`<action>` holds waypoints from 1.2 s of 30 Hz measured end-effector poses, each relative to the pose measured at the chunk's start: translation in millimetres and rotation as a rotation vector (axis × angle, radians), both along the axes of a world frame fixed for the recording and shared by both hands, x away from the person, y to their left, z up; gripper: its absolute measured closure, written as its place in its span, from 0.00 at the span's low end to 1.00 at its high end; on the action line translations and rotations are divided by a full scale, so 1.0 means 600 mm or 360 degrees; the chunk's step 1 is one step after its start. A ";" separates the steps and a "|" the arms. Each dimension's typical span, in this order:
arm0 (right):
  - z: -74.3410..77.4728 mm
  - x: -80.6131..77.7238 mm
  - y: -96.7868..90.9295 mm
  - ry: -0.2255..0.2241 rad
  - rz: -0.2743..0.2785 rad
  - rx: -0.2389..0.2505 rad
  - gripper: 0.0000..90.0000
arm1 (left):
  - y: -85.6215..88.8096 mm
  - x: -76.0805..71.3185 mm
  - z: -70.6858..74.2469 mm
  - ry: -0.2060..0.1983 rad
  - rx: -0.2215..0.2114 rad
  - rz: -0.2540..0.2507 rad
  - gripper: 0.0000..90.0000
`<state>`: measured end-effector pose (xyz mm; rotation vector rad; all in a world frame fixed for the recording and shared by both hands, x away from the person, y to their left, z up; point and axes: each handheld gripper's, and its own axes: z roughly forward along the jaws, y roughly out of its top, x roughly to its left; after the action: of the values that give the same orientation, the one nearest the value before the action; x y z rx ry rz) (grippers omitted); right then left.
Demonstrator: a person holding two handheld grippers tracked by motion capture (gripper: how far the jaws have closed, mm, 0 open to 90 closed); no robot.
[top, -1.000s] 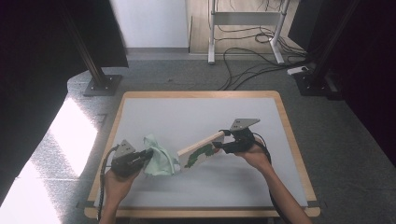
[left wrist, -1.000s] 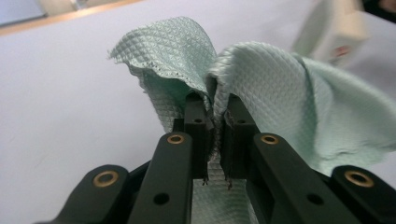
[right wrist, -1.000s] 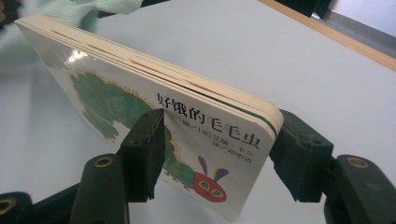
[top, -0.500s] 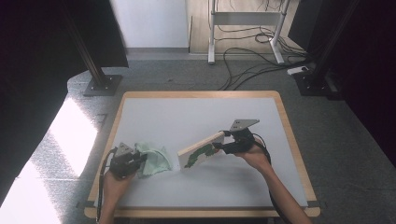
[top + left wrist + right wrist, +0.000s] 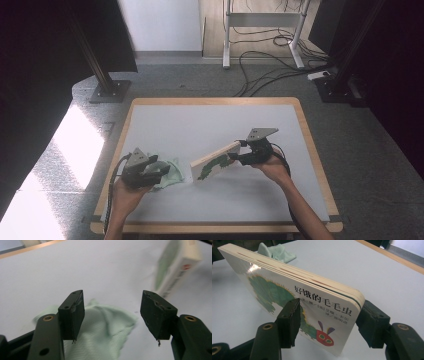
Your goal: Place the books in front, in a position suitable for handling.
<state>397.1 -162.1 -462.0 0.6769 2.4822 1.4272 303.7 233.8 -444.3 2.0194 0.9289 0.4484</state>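
Pale grey surface (image 5: 200,125) carries a soft, light green cloth (image 5: 105,325), lying crumpled just left of the board book (image 5: 294,295). Right claw (image 5: 327,322) clamps that stiff, glossy book by its spine end, tilted. Left claw (image 5: 112,315), jaws just opened and apart over the cloth, should pinch a raised fold.

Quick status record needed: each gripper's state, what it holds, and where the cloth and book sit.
left gripper: open, jaws have just been opening; nothing gripped, cloth lies below and between them
right gripper: shut on board book
board book: held tilted, far end down near the table
cloth: pale green, crumpled on the table, left of the book
table: grey top, wooden edge
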 end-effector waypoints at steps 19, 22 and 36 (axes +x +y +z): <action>-0.001 -0.002 -0.003 0.0001 -0.0001 0.0003 0.44 | -0.107 0.016 -0.015 0.0090 -0.0112 -0.0340 0.58; -0.001 -0.003 -0.004 -0.0003 0.0002 0.0003 0.44 | -0.111 0.017 -0.016 0.0100 -0.0131 -0.0349 0.61; 0.000 -0.014 -0.015 -0.0004 -0.0030 0.0020 0.52 | -0.119 0.021 -0.013 0.0024 -0.0032 -0.0350 0.80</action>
<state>389.0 -171.0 -462.0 0.6985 2.4606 1.4375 316.2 162.1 -452.3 2.0805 0.7068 0.3020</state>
